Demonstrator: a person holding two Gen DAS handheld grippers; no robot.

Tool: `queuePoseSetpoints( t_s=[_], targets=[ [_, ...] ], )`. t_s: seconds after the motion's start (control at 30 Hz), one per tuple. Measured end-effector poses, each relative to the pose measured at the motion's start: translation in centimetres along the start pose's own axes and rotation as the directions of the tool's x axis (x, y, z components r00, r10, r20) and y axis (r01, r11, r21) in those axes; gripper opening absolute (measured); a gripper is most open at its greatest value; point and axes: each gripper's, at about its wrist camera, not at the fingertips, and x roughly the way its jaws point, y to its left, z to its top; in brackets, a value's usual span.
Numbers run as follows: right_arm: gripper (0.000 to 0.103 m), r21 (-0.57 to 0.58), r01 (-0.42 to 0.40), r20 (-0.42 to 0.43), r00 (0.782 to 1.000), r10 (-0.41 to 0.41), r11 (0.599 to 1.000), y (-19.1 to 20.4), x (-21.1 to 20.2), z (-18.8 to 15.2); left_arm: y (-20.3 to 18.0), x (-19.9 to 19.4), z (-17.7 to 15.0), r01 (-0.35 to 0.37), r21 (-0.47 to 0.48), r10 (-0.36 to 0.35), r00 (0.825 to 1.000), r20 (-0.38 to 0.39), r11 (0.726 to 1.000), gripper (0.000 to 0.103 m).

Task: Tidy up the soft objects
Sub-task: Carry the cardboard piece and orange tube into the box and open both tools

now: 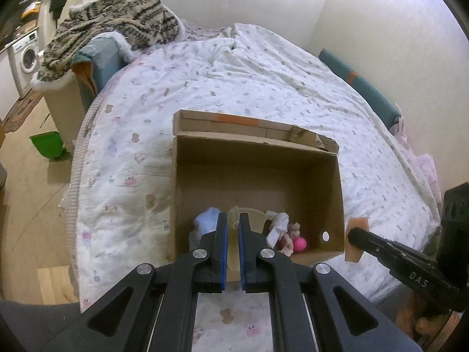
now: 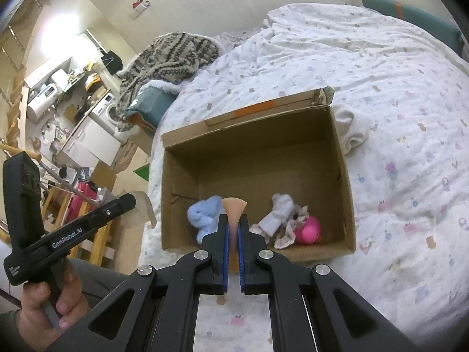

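Both your left gripper [image 1: 233, 223] and right gripper [image 2: 233, 223] clamp peach cloth [image 2: 234, 205] above the cardboard box [image 2: 343, 158]; next, lower and release.

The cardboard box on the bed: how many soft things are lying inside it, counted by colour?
Light blue cloth: 1
White cloth: 1
Patterned cream cloth: 1
Pink toy: 1
Total: 4
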Motion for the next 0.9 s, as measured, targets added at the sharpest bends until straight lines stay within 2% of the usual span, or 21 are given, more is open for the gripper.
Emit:
queuePoseSetpoints(
  t_s=[0.23,0.5,0.9],
  targets=[
    [0.007,0.022,0.029,-0.025,0.999,-0.029,0.999,-1.4,2.4,1.5,-1.5,3.6,0.1,-0.011,0.021,0.012,0.999,-0.049,1.000,0.006],
    [0.007,0.089,0.051,-0.072,0.996,-0.045,0.995,-4.1,5.2,1.2,-3.0,7.8,-0.2,-0.060,0.076,0.067,0.992,-0.103,0.995,0.006],
    [0.007,0.109,0.147,-0.161,0.979,-0.128,0.983,-6.0,8.0,0.5,-4.6,12.4,-1.0,-0.119,0.128,0.137,0.980,-0.147,0.985,0.006]
  ],
)
